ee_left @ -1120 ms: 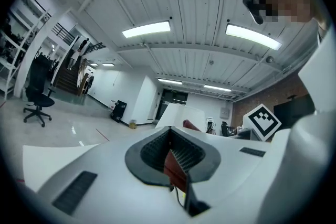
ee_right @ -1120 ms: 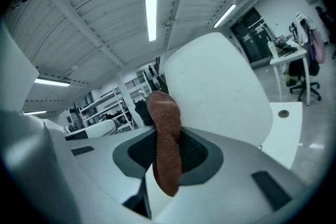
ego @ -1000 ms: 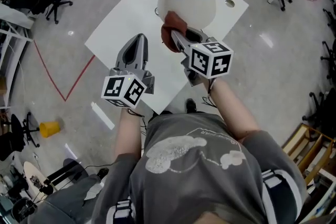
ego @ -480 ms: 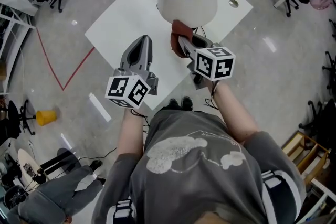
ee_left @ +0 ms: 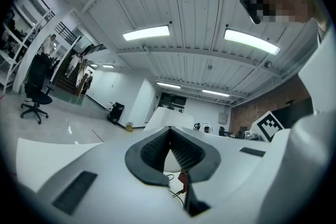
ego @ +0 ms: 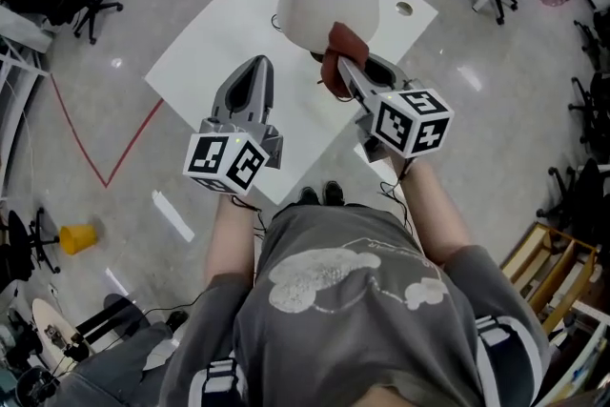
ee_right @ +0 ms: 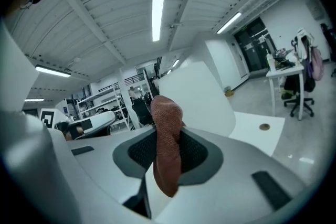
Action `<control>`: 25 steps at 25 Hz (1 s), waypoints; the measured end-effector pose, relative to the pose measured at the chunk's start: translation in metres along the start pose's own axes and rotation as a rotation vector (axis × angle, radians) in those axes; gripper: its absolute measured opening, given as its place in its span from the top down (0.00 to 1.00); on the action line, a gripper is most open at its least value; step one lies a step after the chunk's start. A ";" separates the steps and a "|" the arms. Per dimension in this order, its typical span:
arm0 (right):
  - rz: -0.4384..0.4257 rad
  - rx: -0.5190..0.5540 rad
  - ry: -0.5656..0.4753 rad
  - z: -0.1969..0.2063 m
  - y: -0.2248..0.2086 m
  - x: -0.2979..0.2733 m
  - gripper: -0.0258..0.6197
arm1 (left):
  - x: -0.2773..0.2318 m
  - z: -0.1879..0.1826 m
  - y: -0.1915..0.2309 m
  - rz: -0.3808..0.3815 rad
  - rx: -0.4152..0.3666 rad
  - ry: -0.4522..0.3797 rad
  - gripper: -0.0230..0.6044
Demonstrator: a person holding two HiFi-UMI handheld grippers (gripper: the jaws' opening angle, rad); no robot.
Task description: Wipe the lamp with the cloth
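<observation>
lamp point(ego: 327, 10) base and stem: hidden under own shade, head view | cloth point(ego: 343, 48) lower end: tucked behind right gripper point(ego: 349, 70) | cloth-to-shade contact: cannot tell | distant figures point(ee_right: 137, 96), right gripper view: too small to make out

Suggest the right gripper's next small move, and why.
Probably sweep the right gripper up the white lampshade. It is shut on the reddish-brown cloth, which sits at the shade's lower near rim, so the wall above is the nearest surface to wipe.
</observation>
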State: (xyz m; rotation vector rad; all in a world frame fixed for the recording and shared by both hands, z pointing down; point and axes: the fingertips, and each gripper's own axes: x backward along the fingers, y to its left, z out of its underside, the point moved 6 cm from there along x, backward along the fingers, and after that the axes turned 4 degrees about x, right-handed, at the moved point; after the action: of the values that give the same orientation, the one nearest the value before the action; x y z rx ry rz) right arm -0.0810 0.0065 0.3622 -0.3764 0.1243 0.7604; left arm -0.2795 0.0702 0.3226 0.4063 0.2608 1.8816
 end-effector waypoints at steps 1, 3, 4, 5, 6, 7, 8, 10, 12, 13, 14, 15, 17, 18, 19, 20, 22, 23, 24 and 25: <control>0.003 0.003 -0.018 -0.008 0.001 0.003 0.81 | -0.002 -0.006 0.000 0.012 0.002 -0.005 0.95; 0.012 0.017 -0.056 -0.025 0.002 0.008 0.81 | -0.007 -0.016 -0.001 0.031 0.005 -0.017 0.95; 0.019 0.029 -0.074 -0.033 0.003 0.010 0.81 | -0.010 -0.020 -0.001 0.040 0.006 -0.021 0.95; 0.027 0.043 -0.090 -0.041 0.004 0.011 0.81 | -0.012 -0.023 -0.002 0.049 0.009 -0.024 0.95; 0.034 0.058 -0.103 -0.049 0.005 0.012 0.81 | -0.014 -0.025 -0.003 0.058 0.013 -0.025 0.95; 0.038 0.072 -0.113 -0.055 0.006 0.012 0.81 | -0.016 -0.026 -0.005 0.067 0.017 -0.024 0.95; 0.037 0.085 -0.121 -0.062 0.006 0.011 0.81 | -0.019 -0.027 -0.007 0.075 0.019 -0.024 0.95; 0.021 0.108 -0.130 -0.071 0.005 0.007 0.81 | -0.023 -0.026 -0.011 0.084 0.017 -0.024 0.95; -0.003 0.129 -0.126 -0.075 0.004 0.002 0.81 | -0.024 -0.023 -0.015 0.082 0.017 -0.021 0.95; -0.013 0.135 -0.121 -0.074 0.002 0.001 0.81 | -0.023 -0.021 -0.016 0.080 0.017 -0.018 0.95; -0.021 0.137 -0.120 -0.072 0.000 0.000 0.81 | -0.022 -0.018 -0.018 0.077 0.014 -0.014 0.95; -0.030 0.137 -0.121 -0.070 -0.002 -0.001 0.81 | -0.022 -0.014 -0.020 0.074 0.009 -0.009 0.95; -0.055 0.132 -0.121 -0.062 -0.008 -0.001 0.81 | -0.022 -0.007 -0.022 0.060 -0.007 -0.003 0.95; -0.073 0.129 -0.111 -0.056 -0.011 -0.002 0.81 | -0.021 -0.004 -0.024 0.048 -0.011 -0.004 0.95; -0.094 0.126 -0.097 -0.050 -0.015 -0.003 0.81 | -0.022 0.000 -0.025 0.033 -0.014 -0.007 0.95; -0.115 0.123 -0.082 -0.045 -0.020 -0.004 0.81 | -0.022 0.003 -0.027 0.016 -0.015 -0.013 0.95; -0.158 0.116 -0.055 -0.037 -0.030 -0.006 0.81 | -0.025 0.009 -0.032 -0.024 -0.016 -0.026 0.95; -0.182 0.114 -0.042 -0.034 -0.034 -0.008 0.81 | -0.027 0.012 -0.034 -0.044 -0.017 -0.031 0.95; -0.208 0.114 -0.028 -0.031 -0.037 -0.010 0.81 | -0.027 0.014 -0.036 -0.065 -0.018 -0.036 0.95; -0.234 0.116 -0.014 -0.028 -0.039 -0.011 0.81 | -0.028 0.017 -0.038 -0.085 -0.020 -0.041 0.95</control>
State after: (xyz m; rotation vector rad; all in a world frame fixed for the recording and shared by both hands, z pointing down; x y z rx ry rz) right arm -0.0614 -0.0373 0.3500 -0.2694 0.1090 0.5221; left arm -0.2310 0.0567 0.3196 0.4136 0.2287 1.7891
